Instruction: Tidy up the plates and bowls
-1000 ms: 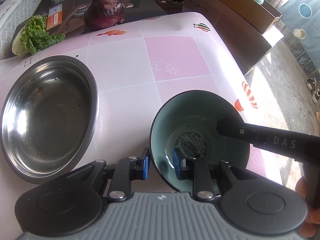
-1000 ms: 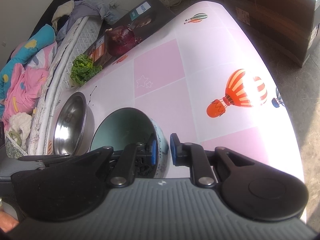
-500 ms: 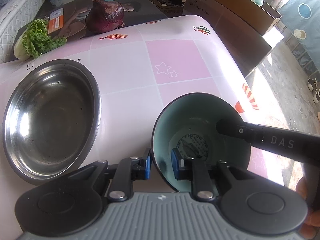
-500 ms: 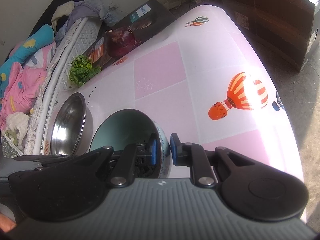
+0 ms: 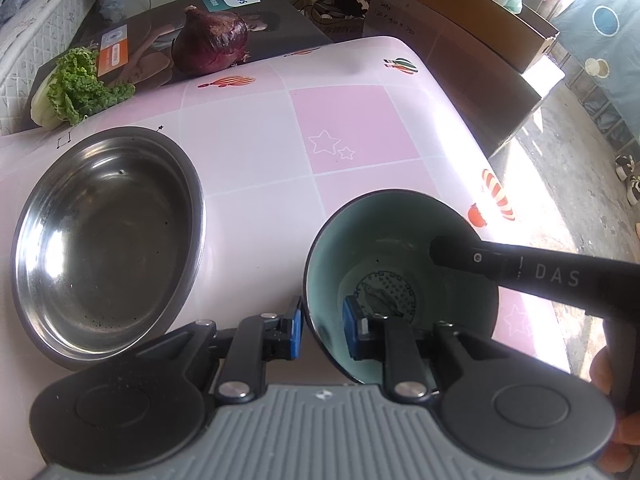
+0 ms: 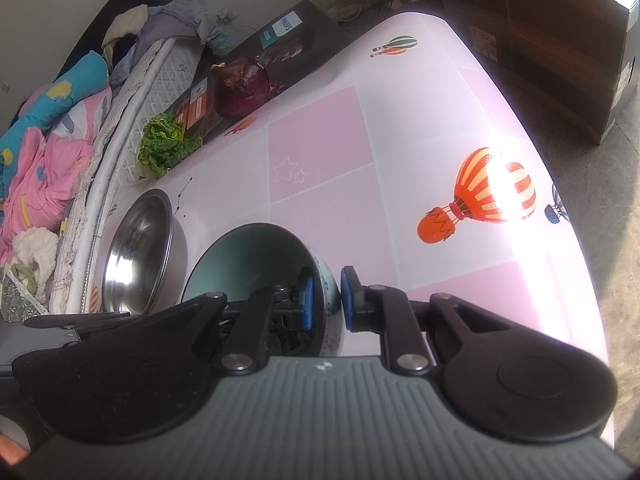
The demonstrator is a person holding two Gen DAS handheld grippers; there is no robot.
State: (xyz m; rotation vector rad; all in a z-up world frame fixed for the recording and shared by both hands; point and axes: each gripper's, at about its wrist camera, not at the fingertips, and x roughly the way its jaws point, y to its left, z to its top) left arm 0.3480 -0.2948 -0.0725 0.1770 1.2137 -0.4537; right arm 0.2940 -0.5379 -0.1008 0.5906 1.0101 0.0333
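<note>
Left gripper (image 5: pixel 322 330) pointed forward and down, blue-padded fingers (image 5: pixel 295 332) nearly closed astride a bowl rim, right gripper (image 6: pixel 325 297) likewise pinching the opposite rim, one finger (image 6: pixel 306 298) inside, one outside

Two bowls are counted: one steel bowl (image 5: pixel 106 240) and one teal bowl (image 5: pixel 400 240). One red onion (image 5: pixel 212 42) and one lettuce (image 5: pixel 80 86) are seen.
</note>
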